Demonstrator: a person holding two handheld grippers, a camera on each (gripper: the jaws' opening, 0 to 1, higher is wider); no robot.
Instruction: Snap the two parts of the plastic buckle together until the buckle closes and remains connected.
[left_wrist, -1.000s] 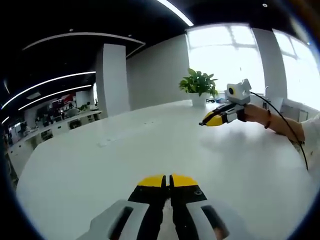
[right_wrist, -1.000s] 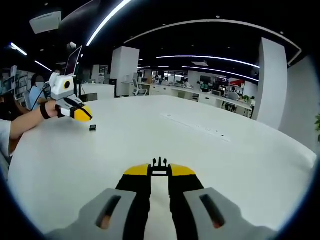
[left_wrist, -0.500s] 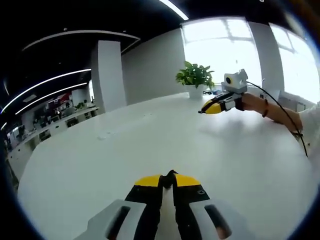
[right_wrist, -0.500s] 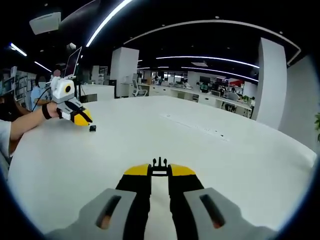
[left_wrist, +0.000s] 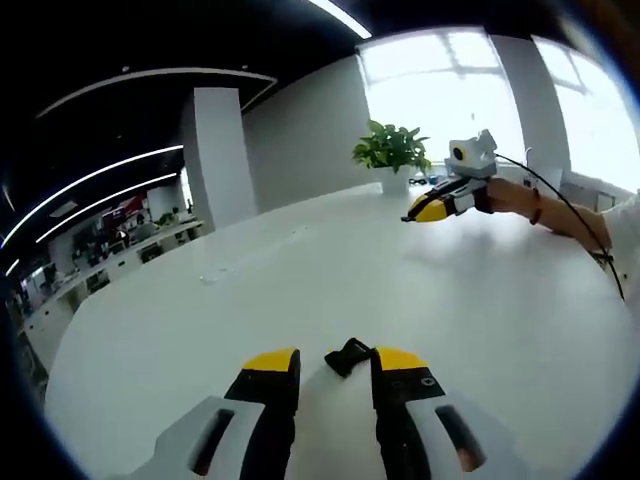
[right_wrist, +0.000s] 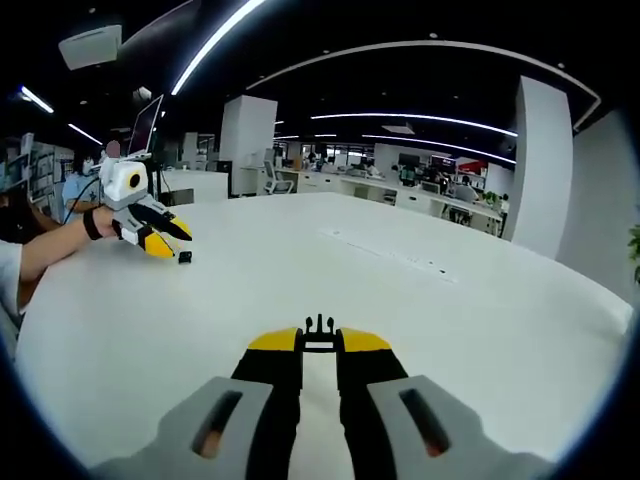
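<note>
In the left gripper view, the left gripper (left_wrist: 335, 365) stands with its yellow-tipped jaws spread apart, and the black socket half of the buckle (left_wrist: 349, 356) lies on the white tabletop (left_wrist: 200, 330) in the gap between them, closer to the right-hand jaw; whether it touches that jaw cannot be told. Farther out, the right gripper (left_wrist: 416, 212) hangs above the tabletop, carried by a person's hand (left_wrist: 505, 200) with a band at the wrist and a black cable (left_wrist: 575, 235) trailing from it. Behind it a potted plant (left_wrist: 391, 153) stands at the far edge of the tabletop, before a bright window and a white column.

In the right gripper view, the right gripper (right_wrist: 319, 341) has its jaws drawn narrow onto the small black pronged half of the buckle (right_wrist: 319, 333), which sits clamped between the yellow tips with its prongs pointing away from the camera. Nothing lies on the open white tabletop between it and the left gripper (right_wrist: 168, 238), which shows well apart at the far left with its jaws parted, angled down toward the socket half (right_wrist: 185, 256), a small dark piece resting on the tabletop just beside its tips. Beyond the tabletop stretch office desks, chairs and monitors under long ceiling light strips, with a seated person at the far left.
</note>
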